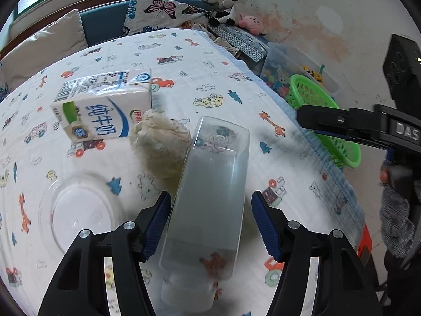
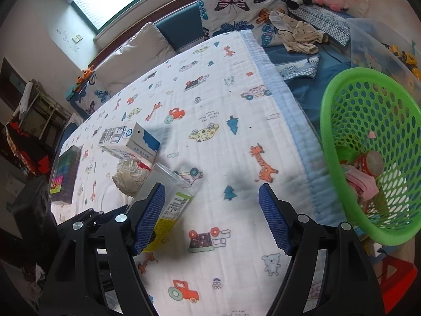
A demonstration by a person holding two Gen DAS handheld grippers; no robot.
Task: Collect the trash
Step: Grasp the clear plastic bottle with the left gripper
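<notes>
My left gripper (image 1: 210,226) straddles the clear plastic bottle (image 1: 210,184), left pad touching, right pad apart, so I can't call it clamped. I judge that smooth, see-through wall could slip or roll on closing. Just beyond the bottle lie a crumpled tissue wad (image 1: 160,147) and milk carton (image 1: 105,105). My right gripper (image 2: 211,218) hangs empty, jaws apart. The green basket (image 2: 339,84) waits farther off the bottle's right.
</notes>
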